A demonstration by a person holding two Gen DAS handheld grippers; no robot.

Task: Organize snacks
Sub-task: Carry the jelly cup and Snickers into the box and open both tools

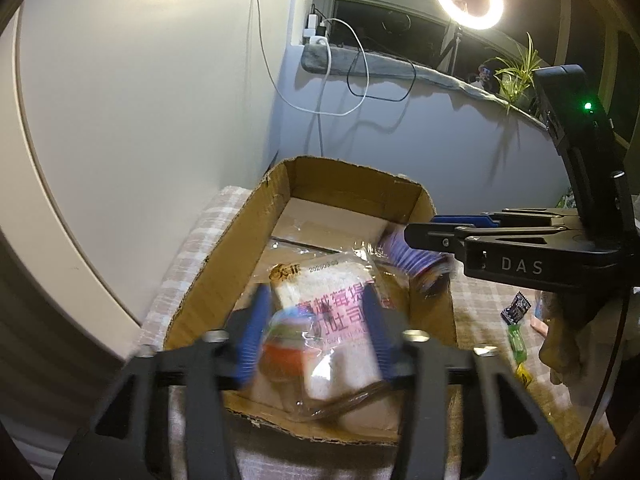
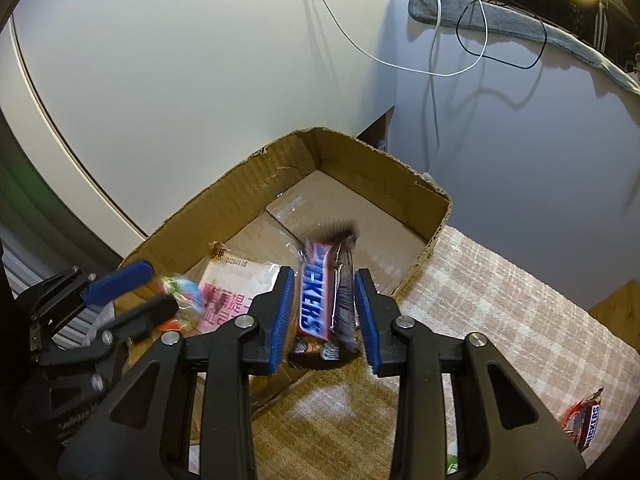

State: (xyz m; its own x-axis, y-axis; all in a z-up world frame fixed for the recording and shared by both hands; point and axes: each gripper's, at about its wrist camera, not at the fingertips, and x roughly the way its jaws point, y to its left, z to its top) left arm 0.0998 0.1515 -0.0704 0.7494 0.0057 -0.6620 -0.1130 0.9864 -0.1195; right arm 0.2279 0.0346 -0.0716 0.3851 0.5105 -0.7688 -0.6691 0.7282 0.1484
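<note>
Cardboard box [image 2: 360, 184]: open-topped, on a checked cloth [image 2: 500, 280] over the desk, against the wall.

Bread packet [image 1: 332, 312]: flat on the box floor, near end.

Left hand-held gripper [image 1: 316, 332]: over the box's near end, blurred; a small colourful sweet packet [image 1: 288, 340] between its spread fingers, contact not clear; cannot tell if grasped.

Right hand-held gripper [image 2: 322, 316]: over the box's right near corner; chocolate bar [image 2: 320, 300] sits between its fingers with gaps either side; released.

Second chocolate bar [image 2: 588, 420]: on the cloth, well right of the box.
</note>
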